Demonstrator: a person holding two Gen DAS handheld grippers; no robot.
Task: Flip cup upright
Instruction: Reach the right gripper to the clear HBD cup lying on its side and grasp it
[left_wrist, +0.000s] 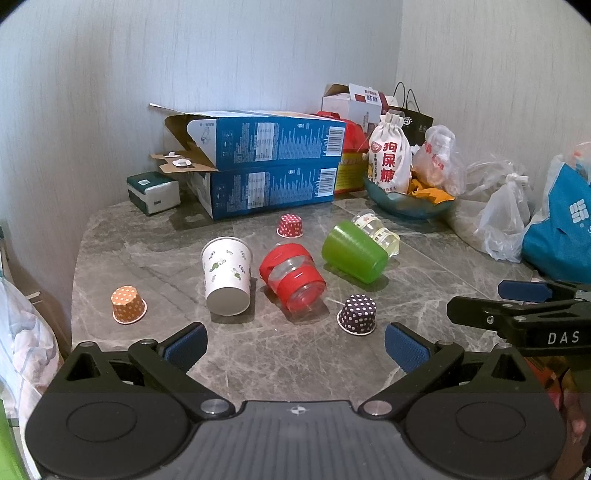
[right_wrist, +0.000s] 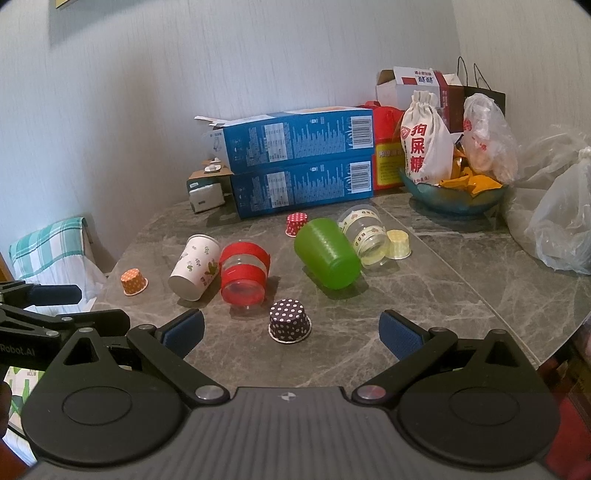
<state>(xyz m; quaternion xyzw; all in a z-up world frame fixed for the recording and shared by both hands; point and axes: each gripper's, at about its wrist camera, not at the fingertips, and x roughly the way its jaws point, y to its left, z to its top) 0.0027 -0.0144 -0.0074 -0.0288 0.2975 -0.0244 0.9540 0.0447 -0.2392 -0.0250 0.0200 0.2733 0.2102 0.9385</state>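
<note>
Both grippers, left (left_wrist: 293, 343) and right (right_wrist: 291, 332), hover at the tabletop's (left_wrist: 258, 354) near edge, jaws spread and empty, ready for the toppled cups (left_wrist: 227, 275).

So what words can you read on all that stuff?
"狗屎糖": red characters on the white drawstring bag.
"DAS": right gripper body, seen from the left wrist.
"Robot.AI": left gripper body, seen from the right wrist.
Blue boxes: barcodes and fine print, too small to read.
White carton: upside down, blurred.
</note>
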